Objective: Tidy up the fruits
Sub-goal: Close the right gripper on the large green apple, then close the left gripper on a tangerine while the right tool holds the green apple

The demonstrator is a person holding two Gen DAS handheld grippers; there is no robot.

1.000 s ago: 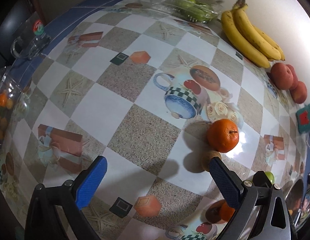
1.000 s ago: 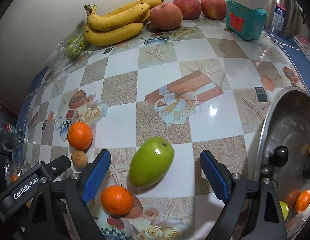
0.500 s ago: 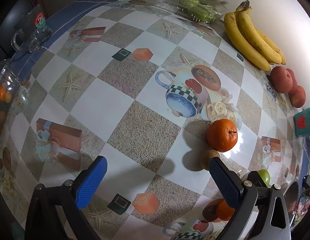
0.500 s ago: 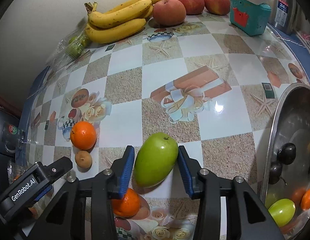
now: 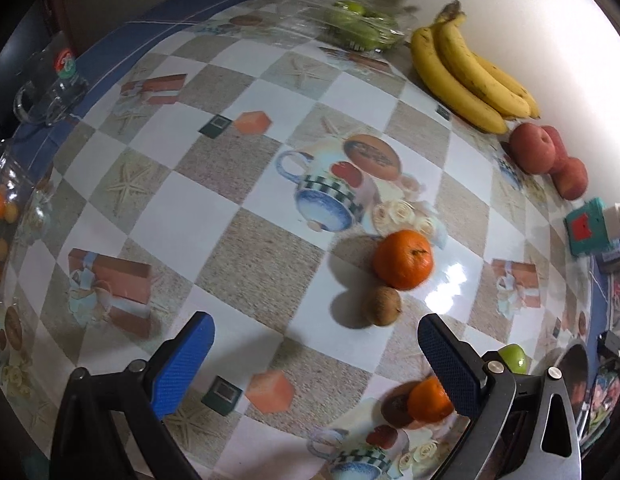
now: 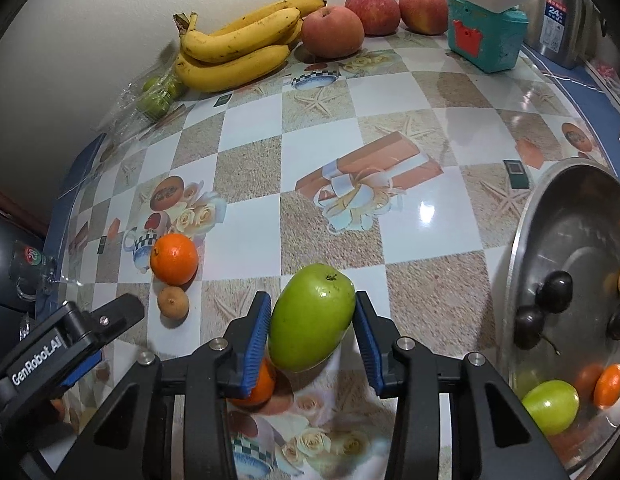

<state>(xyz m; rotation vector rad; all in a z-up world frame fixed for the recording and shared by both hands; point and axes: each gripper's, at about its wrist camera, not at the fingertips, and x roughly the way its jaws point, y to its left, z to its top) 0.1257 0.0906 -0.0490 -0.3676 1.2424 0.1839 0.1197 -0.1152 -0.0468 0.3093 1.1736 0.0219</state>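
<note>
- green mango (image 6: 311, 322) sits clamped in the right tool (image 6: 311, 332), blue pads pressing both flanks after the jaws have just closed in on it, right above the checkered surface (image 6: 389, 100).
- steel bowl (image 6: 549, 240) at the right edge holds dark plums (image 6: 553, 286), a second green fruit (image 6: 549, 406) and a small orange one (image 6: 609, 385).
- left tool (image 5: 315, 354) hangs spread wide with nothing between its blue pads, over bare surface.
- an orange (image 6: 174, 259) lies touching a small brown fruit (image 6: 173, 302) just left of the mango; another orange (image 6: 254, 388) peeks out under the right tool's left finger.
- clear plastic pack (image 5: 349, 24) near the wall holds green fruits, beside the bananas (image 6: 238, 50) and three red apples (image 6: 373, 20).
- glass container (image 5: 6, 216) at the far left shows small orange fruits inside, too blurred to name.
</note>
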